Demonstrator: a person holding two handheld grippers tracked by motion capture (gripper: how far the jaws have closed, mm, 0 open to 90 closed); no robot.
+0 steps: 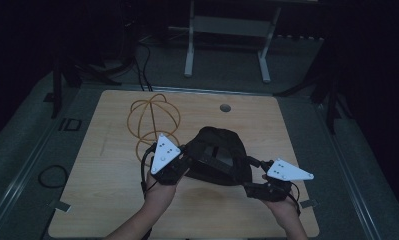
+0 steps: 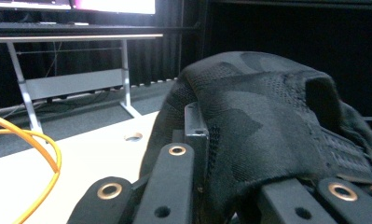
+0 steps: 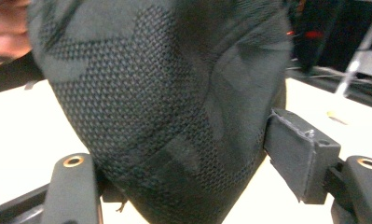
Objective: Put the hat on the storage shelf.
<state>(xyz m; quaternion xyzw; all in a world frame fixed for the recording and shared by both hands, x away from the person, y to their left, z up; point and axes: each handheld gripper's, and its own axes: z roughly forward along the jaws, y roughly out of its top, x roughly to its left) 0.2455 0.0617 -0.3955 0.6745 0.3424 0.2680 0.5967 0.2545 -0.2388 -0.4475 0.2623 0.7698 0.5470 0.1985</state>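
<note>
Your left gripper (image 1: 183,165) has its jaws clamped on the black cap (image 1: 218,155), held just above the table (image 1: 107,165) beside the yellow wire stand (image 1: 153,120), while your right gripper (image 1: 252,189) stands apart around its edge, so fitting it on the stand remains.

The black cap (image 3: 165,107) hides the left tongs' (image 1: 184,167) pads. Its fabric also covers the right tongs' (image 3: 188,186) left pad. The yellow wire frame (image 2: 30,154) is cut off by the picture's edge.
</note>
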